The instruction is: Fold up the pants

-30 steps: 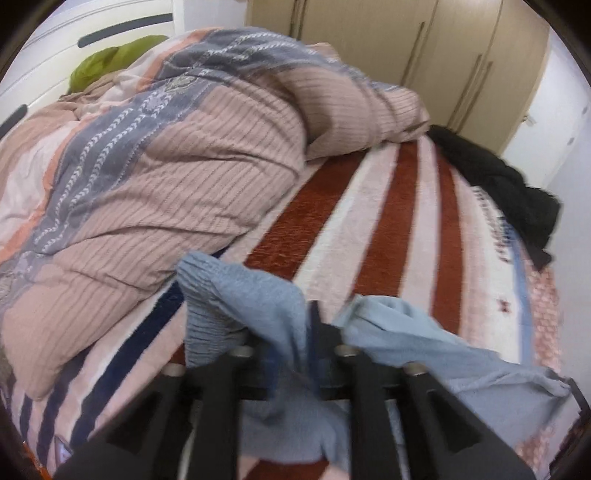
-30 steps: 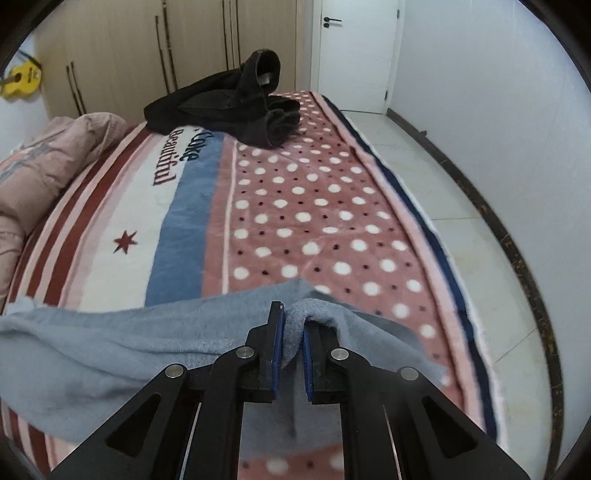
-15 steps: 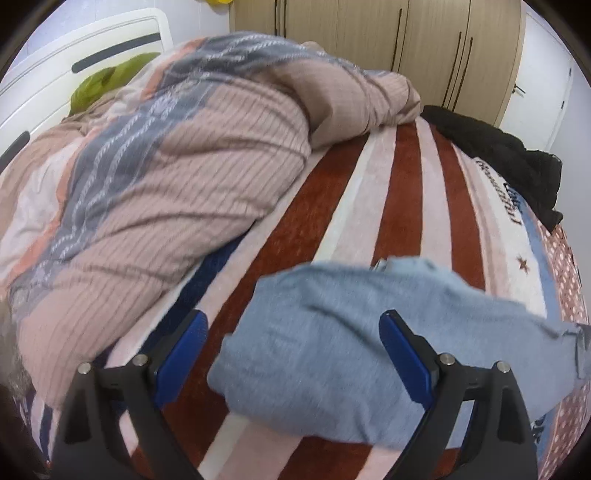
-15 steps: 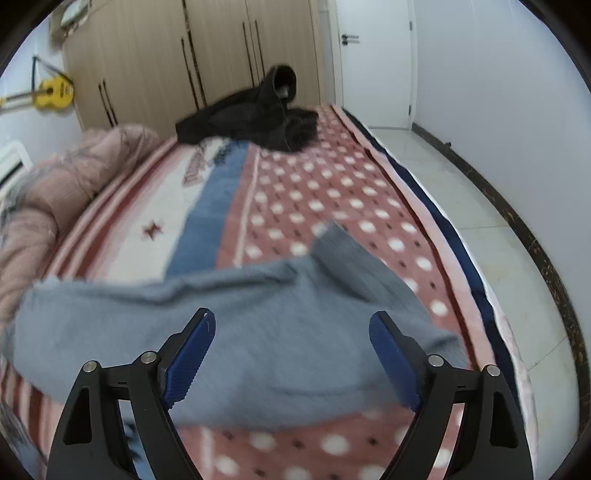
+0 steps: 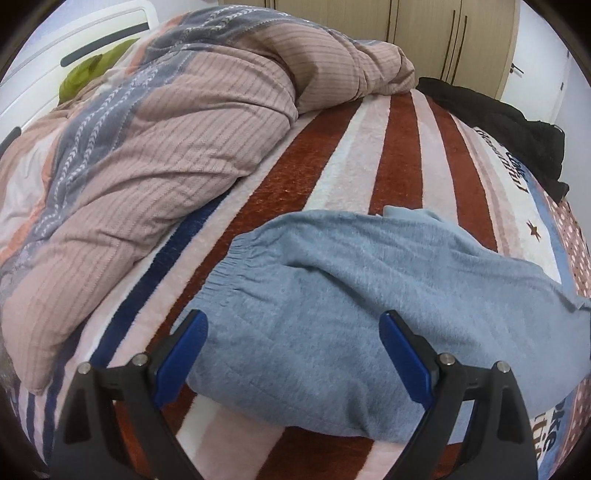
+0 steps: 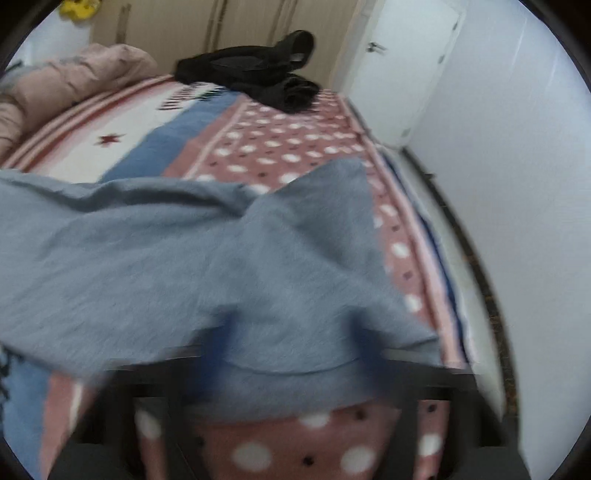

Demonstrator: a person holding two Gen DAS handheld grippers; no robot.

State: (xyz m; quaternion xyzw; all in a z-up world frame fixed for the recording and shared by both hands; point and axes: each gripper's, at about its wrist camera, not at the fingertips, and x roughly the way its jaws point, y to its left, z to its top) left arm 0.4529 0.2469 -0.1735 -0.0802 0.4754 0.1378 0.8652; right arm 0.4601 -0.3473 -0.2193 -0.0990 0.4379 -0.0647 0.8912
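A pink duvet (image 5: 155, 122) lies heaped on the striped blanket (image 5: 399, 147). Black clothes (image 6: 258, 77) sit at its far end, near the wardrobe (image 5: 443, 33) and door (image 6: 406, 74).

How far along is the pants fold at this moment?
Done: the blue pants lie on the striped blanket, apparently doubled lengthwise. In hand: nothing; the left gripper is open above them, the right gripper is blurred but looks open. Left: likely folding across the length.

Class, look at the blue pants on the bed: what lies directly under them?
The blue pants rest on the striped and dotted blanket. Whatever lies beneath their middle is covered.
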